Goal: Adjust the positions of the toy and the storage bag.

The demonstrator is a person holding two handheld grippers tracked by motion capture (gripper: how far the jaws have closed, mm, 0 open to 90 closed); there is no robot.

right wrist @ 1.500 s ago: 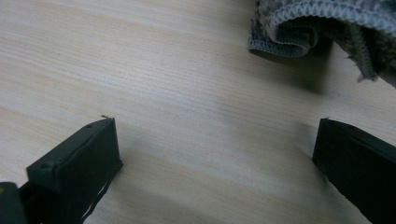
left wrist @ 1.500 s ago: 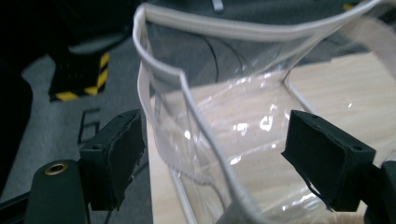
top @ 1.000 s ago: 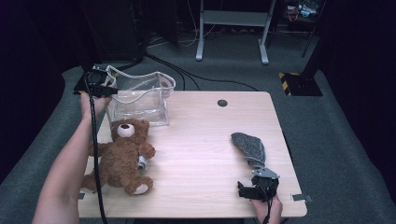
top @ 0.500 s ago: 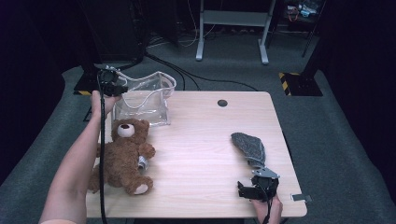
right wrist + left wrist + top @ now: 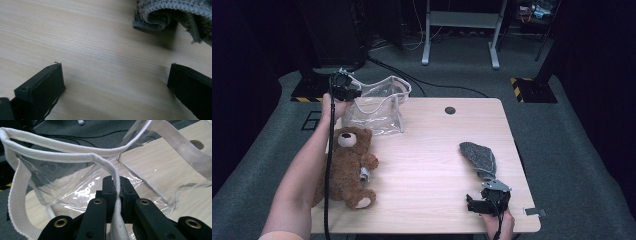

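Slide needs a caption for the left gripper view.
Left gripper clamped on the white fabric rim of a clear plastic bag on the wooden table.

left gripper (image 5: 115,187) | fingers (image 5: 109,186) clamped on white strap (image 5: 113,173) | clear bag (image 5: 75,182) on wooden table (image 5: 160,167)

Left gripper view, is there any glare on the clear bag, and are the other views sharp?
Left gripper view: white glare patches on the clear bag near the left gripper. Right gripper view: grey cloth casts a dark shadow. High view: table evenly lit, surroundings dark.
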